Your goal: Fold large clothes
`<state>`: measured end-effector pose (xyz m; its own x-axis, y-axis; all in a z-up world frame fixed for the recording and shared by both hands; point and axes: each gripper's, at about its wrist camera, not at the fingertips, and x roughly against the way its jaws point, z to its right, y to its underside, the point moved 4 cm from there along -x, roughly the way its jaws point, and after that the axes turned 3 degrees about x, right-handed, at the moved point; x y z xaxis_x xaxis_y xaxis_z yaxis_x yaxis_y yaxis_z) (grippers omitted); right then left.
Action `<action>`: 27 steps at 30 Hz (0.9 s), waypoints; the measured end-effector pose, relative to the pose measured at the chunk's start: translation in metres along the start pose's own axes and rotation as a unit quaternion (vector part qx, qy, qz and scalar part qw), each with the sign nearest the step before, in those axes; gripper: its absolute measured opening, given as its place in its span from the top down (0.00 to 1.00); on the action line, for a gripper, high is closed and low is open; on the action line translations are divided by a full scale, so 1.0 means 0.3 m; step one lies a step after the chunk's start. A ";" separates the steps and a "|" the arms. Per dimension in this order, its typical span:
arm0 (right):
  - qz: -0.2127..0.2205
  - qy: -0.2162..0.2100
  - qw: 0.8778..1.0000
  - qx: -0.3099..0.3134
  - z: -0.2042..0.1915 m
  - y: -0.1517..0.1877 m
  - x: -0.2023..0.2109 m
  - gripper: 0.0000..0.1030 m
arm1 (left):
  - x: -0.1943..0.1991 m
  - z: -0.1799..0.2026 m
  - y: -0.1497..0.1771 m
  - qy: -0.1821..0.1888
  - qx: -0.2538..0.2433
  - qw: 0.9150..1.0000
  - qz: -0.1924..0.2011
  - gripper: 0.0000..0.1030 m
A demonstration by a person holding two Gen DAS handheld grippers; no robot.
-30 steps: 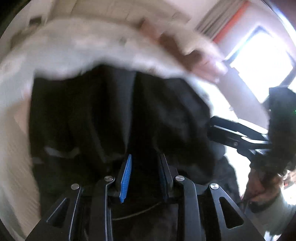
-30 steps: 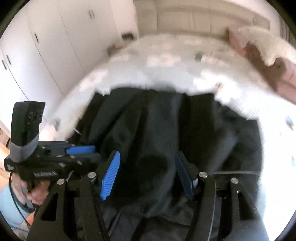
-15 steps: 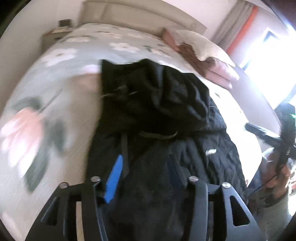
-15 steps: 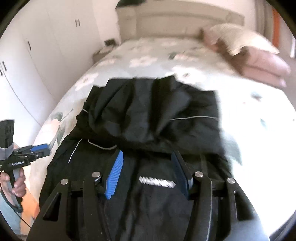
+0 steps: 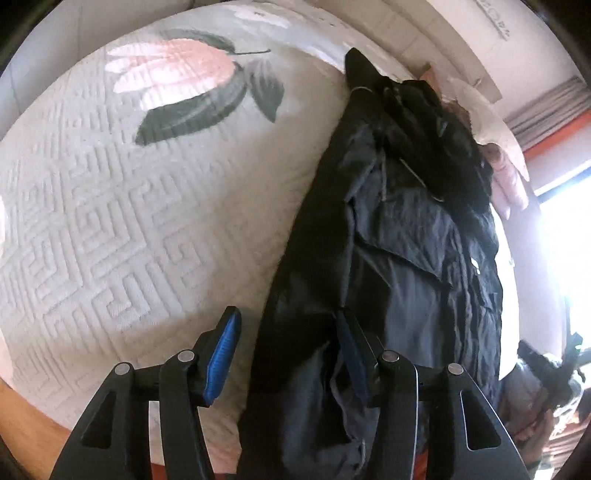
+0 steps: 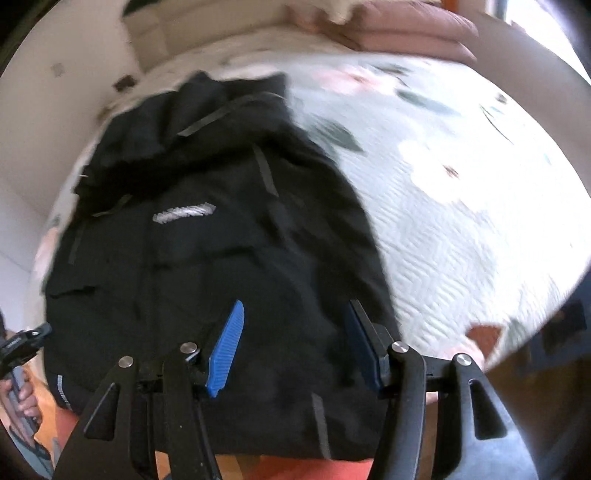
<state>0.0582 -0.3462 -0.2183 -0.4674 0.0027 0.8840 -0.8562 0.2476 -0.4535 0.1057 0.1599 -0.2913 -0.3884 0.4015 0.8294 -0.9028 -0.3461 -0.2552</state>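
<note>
A black jacket (image 5: 406,229) lies in a long heap on the bed, its white chest logo (image 6: 183,214) facing up. My left gripper (image 5: 288,354) hangs open over the jacket's left edge; the fabric lies below the gap and the pads do not press it. Over the jacket's lower right part, my right gripper (image 6: 295,339) is open, its jaws opening slightly with nothing pinched between them. Each gripper also shows in the other view, held in a hand: the left gripper (image 6: 22,343) at the left edge, the right gripper (image 5: 554,373) at the right edge.
The bed (image 5: 129,221) has a white quilted cover with a pink flower print. Pink pillows (image 6: 406,33) lie at the headboard end. The bed's near edge and an orange floor (image 6: 295,469) run along the bottom. A bright window (image 5: 569,236) is at the right.
My left gripper was nearly shut on lifted black fabric; it now stands open and the jacket lies on the bed. Both grippers have swung sideways and rolled. The right jaws kept about the same width.
</note>
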 end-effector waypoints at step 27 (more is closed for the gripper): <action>-0.065 -0.122 0.990 -0.037 0.192 0.188 -0.074 0.69 | 0.089 0.141 0.169 0.062 -0.070 0.996 0.002 0.87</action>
<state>0.0076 -0.3880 -0.2700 -0.4007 -0.2659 0.8768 -0.8985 0.3015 -0.3191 0.0572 0.1171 -0.2610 -0.4041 0.5051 0.7626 -0.9147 -0.2305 -0.3320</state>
